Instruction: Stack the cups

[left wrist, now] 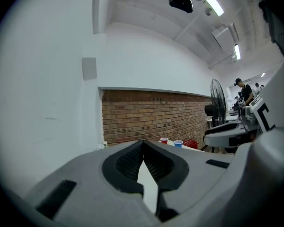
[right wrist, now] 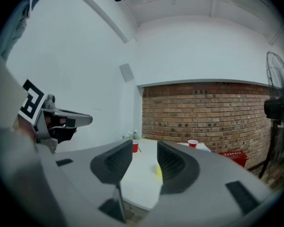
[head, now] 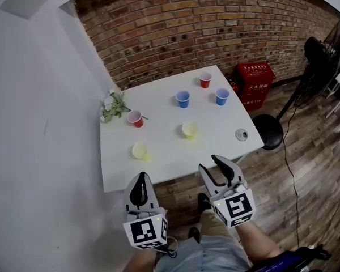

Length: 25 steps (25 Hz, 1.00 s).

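Six cups stand apart on the white table (head: 164,163): a red cup (head: 205,80) at the back, two blue cups (head: 182,98) (head: 221,96), a red cup (head: 135,118) by the flowers, and two yellow cups (head: 189,130) (head: 140,151) nearer me. Both grippers hang short of the table's near edge, pointing at it. My left gripper (head: 141,177) is shut, its tips meeting (left wrist: 143,144) with nothing between them. My right gripper (head: 210,162) is open and empty; through its gap (right wrist: 144,156) I see a yellow cup (right wrist: 158,170) and a red cup (right wrist: 135,146).
A small vase of flowers (head: 110,106) stands at the table's left edge and a small round grey object (head: 241,134) near its right edge. A black stool (head: 267,130), a red box (head: 255,84) and a standing fan (head: 323,55) are to the right. A white wall runs along the left.
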{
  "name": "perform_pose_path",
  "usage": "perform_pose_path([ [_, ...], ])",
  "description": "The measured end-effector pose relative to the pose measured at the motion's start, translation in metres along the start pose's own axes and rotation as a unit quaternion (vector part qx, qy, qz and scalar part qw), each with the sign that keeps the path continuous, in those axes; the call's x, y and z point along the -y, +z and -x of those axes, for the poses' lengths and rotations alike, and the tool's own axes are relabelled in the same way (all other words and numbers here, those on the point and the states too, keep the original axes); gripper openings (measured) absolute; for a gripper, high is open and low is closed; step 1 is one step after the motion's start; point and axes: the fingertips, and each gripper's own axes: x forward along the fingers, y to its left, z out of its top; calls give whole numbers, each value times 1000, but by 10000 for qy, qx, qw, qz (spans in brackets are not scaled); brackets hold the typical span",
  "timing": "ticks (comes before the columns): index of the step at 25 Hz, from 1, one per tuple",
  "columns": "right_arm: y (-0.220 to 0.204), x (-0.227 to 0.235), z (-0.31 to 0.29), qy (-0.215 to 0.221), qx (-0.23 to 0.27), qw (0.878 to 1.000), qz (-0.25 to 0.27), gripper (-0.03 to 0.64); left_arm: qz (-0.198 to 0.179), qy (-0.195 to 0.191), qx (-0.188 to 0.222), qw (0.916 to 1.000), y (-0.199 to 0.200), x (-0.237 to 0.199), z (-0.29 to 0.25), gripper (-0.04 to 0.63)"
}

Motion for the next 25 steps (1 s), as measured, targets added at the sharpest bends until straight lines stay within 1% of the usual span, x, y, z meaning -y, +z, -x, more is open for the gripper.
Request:
perform_pose_path([
  [4, -7, 22, -36, 187, -69, 9998, -38, 166, -54, 108, -117, 9999, -3, 0, -38, 9],
  [8, -10, 42, -68, 367, -106, 9992, -120, 164, -114, 295, -215, 9993, -3, -3, -71, 9],
  [16, -2, 66, -126, 767, -139, 9969, -126, 163, -129, 781, -219, 9966, 7, -24, -118, 9],
  [20, 11, 67, -149, 1083, -82, 9941, -48, 158, -120, 1056, -162, 9942, 16, -32, -129, 9],
  [25, 32, 44, -175, 1538, 80, 9881, -48, 155, -177, 1428, -96, 9895, 29, -54, -126, 9],
])
